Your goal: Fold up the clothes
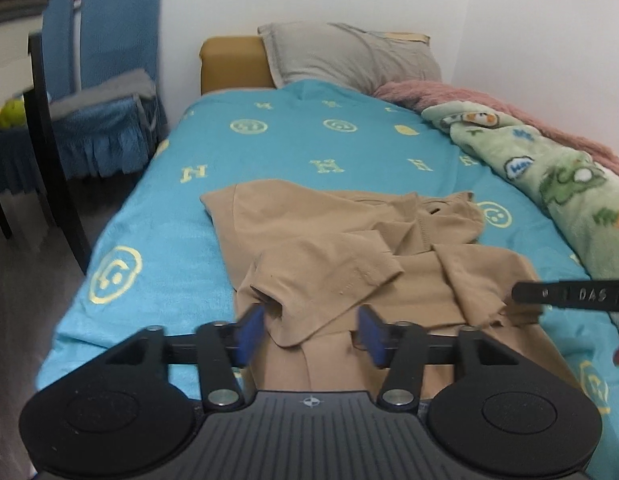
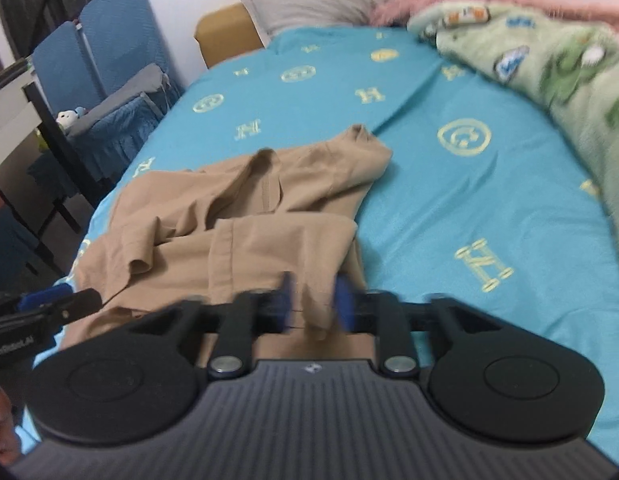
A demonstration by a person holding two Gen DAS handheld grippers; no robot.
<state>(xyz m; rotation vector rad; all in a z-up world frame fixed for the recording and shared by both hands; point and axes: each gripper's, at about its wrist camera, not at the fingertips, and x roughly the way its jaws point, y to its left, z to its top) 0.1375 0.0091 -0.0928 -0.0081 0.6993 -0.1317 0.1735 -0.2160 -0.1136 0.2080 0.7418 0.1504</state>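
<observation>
A: Item one, progress of the fold?

B: A tan garment (image 1: 349,248) is recorded on the bed (image 1: 269,148), near its foot. One flap is laid over the middle; sleeves and collar are still rumpled. The fold is judged partly done: squaring and at least one further fold remain.

A: Grippers, left to right?

B: Left gripper (image 1: 311,330): blue pads parted, a fold of the garment lying between them but not pinched. Right gripper (image 2: 315,306): blurred; pads seen apart, a hanging edge of cloth between them, taken as released.

A: Containers?

B: None entered. Left to right are listed only blue chairs (image 1: 109,60), a grey pillow (image 1: 349,56), and a green blanket (image 1: 557,176) over a pink one (image 1: 489,100).
</observation>
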